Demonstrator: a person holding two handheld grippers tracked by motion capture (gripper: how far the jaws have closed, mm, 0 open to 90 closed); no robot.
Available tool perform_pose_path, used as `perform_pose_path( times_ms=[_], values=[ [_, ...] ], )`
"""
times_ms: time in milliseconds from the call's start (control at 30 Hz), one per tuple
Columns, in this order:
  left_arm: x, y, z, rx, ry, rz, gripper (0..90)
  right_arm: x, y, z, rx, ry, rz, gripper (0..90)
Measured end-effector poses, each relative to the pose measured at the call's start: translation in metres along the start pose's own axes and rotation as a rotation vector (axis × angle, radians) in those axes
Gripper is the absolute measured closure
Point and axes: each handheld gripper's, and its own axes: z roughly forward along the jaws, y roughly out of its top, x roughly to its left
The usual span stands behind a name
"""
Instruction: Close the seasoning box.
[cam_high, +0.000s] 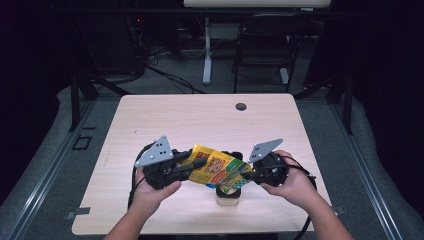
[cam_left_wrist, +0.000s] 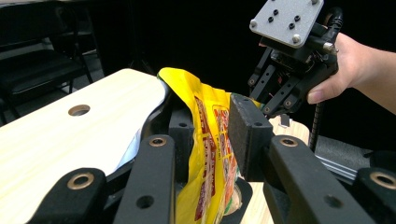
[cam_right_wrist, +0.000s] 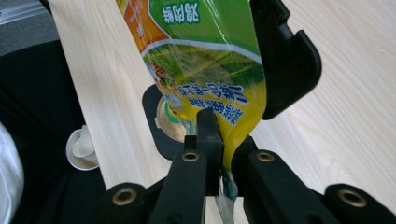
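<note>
Both the left gripper (cam_high: 192, 165) and right gripper (cam_high: 248, 174) clamp a yellow snack bag (cam_high: 216, 168) above the table (cam_high: 200, 120). A small jar (cam_high: 228, 195) stands directly beneath the bag, partly hidden by it.

The yellow-green pouch (cam_right_wrist: 205, 60) carries blue and white Chinese characters, seen upside down in the right gripper view; they are too distorted to read reliably.

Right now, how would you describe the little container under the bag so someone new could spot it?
Start at the pale wooden table and go to its near edge, between the person's two hands. There the yellow and green bag hangs between the two grippers, and directly beneath its lower end stands the small clear jar. It is the lone thing resting on the tabletop, squat and see-through.
</note>
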Motion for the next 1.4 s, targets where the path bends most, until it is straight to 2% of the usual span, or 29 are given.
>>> perform_pose_path(
  times_ms=[100,200,433,633,867,1000,1033,1233,1267,1400],
  values=[
    [0.001,0.000,-0.001,0.000,0.005,0.001,71.7,0.000,0.002,0.001,0.005,-0.004,-0.008,87.8],
    [0.001,-0.002,-0.001,0.005,0.006,0.000,71.6,0.000,0.004,0.000,0.013,-0.031,-0.019,87.8],
    [0.005,-0.009,0.000,0.011,0.009,-0.021,71.3,-0.002,0.003,-0.006,0.005,-0.046,-0.010,87.8],
    [0.006,-0.013,-0.002,0.004,0.009,-0.024,71.0,-0.001,0.005,-0.006,0.012,-0.039,-0.015,87.8],
    [0.010,-0.021,-0.009,0.000,0.022,-0.039,70.8,0.001,0.008,-0.005,-0.012,-0.035,-0.009,87.8],
    [0.011,-0.024,-0.012,-0.003,0.023,-0.044,70.5,0.001,0.011,-0.005,-0.010,-0.031,-0.011,87.6],
    [0.012,-0.025,-0.013,0.010,0.021,-0.041,70.5,0.001,0.011,-0.005,-0.009,-0.029,-0.012,87.4],
    [0.013,-0.031,-0.017,-0.003,0.037,-0.052,70.5,0.003,0.014,-0.004,-0.019,-0.023,-0.009,85.2],
    [0.014,-0.032,-0.018,-0.001,0.026,-0.052,70.5,0.003,0.014,-0.004,-0.017,-0.024,-0.008,85.2],
    [0.015,-0.035,-0.019,-0.004,0.028,-0.058,70.5,0.002,0.014,-0.002,-0.007,-0.015,-0.011,85.1]
  ],
)
